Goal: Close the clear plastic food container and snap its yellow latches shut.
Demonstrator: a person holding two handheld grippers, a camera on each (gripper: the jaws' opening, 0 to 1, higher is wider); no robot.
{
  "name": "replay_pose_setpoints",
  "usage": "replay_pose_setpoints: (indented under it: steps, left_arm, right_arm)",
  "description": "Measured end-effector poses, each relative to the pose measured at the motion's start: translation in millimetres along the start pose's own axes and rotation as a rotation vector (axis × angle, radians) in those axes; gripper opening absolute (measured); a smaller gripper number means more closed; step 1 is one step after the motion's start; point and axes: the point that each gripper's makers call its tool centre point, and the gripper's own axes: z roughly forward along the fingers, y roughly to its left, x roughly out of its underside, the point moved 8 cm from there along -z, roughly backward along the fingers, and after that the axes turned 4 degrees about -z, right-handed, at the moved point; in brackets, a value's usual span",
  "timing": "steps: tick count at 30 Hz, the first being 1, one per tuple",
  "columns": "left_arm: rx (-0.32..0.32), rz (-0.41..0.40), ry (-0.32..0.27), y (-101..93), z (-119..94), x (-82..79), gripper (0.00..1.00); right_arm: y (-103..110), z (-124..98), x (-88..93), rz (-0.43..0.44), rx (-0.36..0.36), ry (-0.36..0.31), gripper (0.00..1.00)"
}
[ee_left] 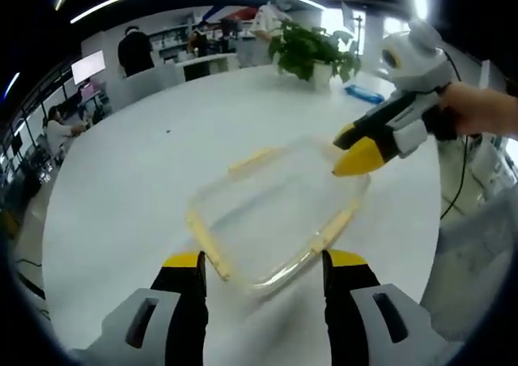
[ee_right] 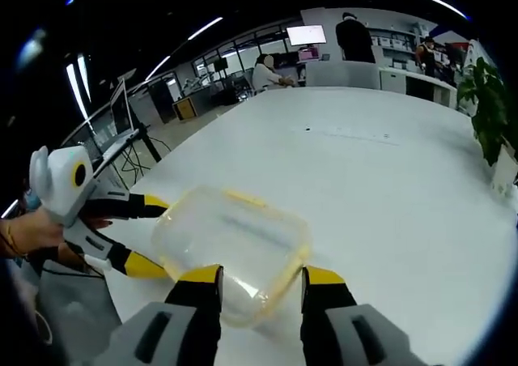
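Observation:
The clear plastic container (ee_left: 275,212) lies on the white table (ee_left: 137,172), its lid resting on top and yellow latches (ee_left: 208,242) along its sides. I cannot tell whether the latches are snapped down. My left gripper (ee_left: 265,267) is open, its jaws standing either side of the container's near corner. My right gripper (ee_left: 350,149) reaches in from the right, its yellow tips at the far corner. In the right gripper view the container (ee_right: 231,240) sits just ahead of my open right gripper (ee_right: 261,281), and the left gripper (ee_right: 148,236) straddles its far-left end.
A potted plant (ee_left: 312,54) and a blue object (ee_left: 364,93) stand at the table's far side. A hand (ee_left: 477,111) holds the right gripper. The table's edge runs close behind the container (ee_right: 121,301). Desks, screens and people fill the background.

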Motion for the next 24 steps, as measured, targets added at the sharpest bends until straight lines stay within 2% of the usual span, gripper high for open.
replay_pose_setpoints:
  steps: [24]
  left_arm:
    - [-0.049,-0.027,0.004,37.7,15,-11.8,0.56]
  right_arm:
    - [-10,35,-32.6,-0.004,-0.027,-0.003,0.36]
